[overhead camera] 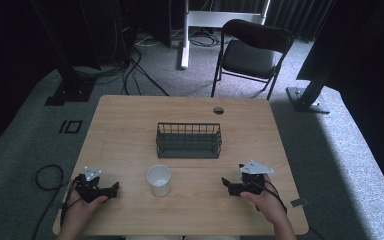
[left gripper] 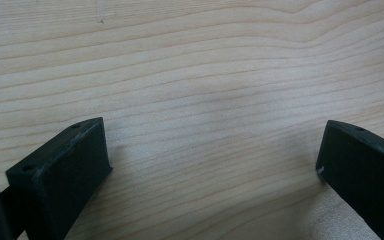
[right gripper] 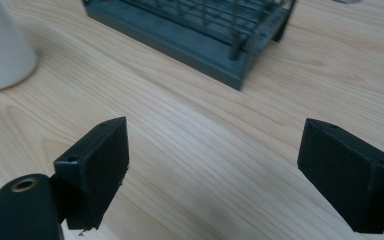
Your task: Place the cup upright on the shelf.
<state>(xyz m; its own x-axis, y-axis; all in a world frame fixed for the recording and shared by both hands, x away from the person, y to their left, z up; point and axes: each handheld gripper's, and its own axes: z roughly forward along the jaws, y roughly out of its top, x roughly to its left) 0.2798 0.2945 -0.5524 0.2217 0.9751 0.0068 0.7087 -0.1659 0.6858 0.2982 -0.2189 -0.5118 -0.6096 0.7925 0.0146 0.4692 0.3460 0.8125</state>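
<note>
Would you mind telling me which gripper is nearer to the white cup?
Left. The left gripper sits just left of the cup, and the right gripper lies farther off on its right. Both are open and empty.

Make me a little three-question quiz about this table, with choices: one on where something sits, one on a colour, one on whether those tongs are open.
1. Where is the cup relative to the wire basket?
A. inside it
B. on the table nearer the person
C. behind it, near the chair

2. What colour is the cup?
A. white
B. red
C. black

3. How do the left tongs and right tongs stand?
A. both clamped on the cup
B. one open, one shut
C. both open and empty

Answers: 1 B, the high view shows the cup standing on bare wood on the person's side of the basket. 2 A, it looks white against the wooden table. 3 C, each gripper view shows a wide gap of bare wood between its jaws.
</note>
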